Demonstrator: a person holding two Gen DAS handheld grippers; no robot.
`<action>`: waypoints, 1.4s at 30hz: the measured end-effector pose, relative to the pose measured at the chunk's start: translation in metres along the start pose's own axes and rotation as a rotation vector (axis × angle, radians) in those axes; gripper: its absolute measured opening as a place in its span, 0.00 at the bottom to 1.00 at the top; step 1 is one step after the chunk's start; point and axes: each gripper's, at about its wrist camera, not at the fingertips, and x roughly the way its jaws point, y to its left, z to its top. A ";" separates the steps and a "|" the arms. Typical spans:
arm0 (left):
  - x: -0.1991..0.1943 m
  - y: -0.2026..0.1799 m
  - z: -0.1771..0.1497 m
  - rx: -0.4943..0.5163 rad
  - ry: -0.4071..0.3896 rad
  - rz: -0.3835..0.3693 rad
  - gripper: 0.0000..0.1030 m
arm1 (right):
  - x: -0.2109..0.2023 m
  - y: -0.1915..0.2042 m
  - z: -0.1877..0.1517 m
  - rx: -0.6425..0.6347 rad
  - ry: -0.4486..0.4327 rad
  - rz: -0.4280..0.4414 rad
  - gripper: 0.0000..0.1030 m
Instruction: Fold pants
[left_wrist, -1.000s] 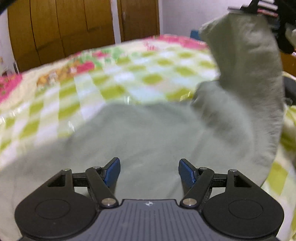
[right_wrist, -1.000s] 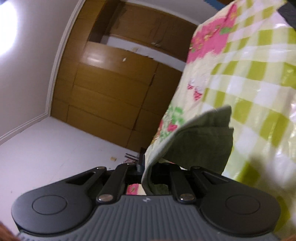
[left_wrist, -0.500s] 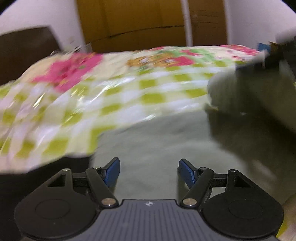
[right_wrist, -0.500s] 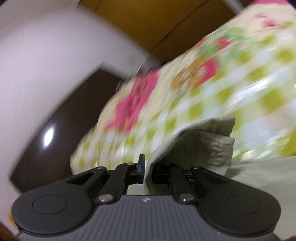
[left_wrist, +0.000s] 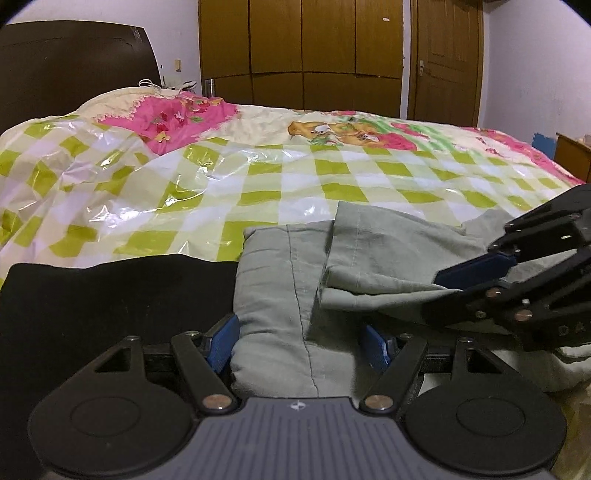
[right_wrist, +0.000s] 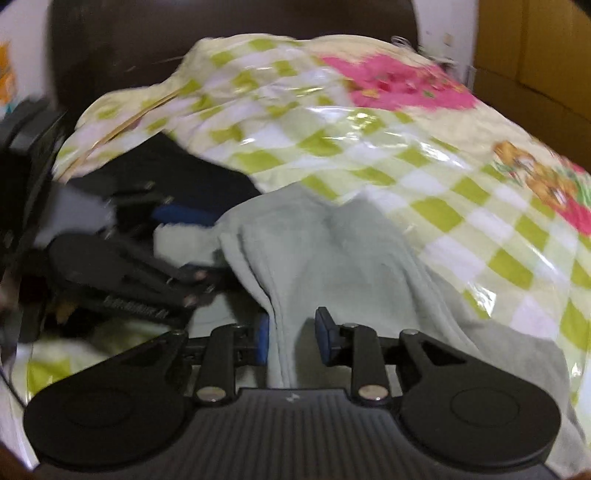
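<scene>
Both jaws gape: right gripper (right_wrist: 291, 339) just releasing the grey-green cotton pants (left_wrist: 280, 291), whose fold lies between left gripper (left_wrist: 297, 345) jaws.

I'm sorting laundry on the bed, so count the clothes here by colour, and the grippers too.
Grey-green pants: 1
Black garment: 1
Grippers: 2, left gripper open, right gripper just opening, pants fabric between its pads
Total: 4
</scene>
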 end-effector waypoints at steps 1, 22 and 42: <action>-0.001 0.001 0.000 -0.005 -0.005 -0.001 0.80 | -0.002 0.001 0.004 -0.001 -0.007 0.002 0.26; -0.026 0.016 -0.013 -0.030 -0.006 0.004 0.79 | -0.010 0.022 0.050 0.025 -0.120 0.103 0.10; -0.052 0.007 0.008 -0.309 0.005 -0.264 0.79 | -0.022 -0.023 0.022 0.077 -0.054 -0.016 0.32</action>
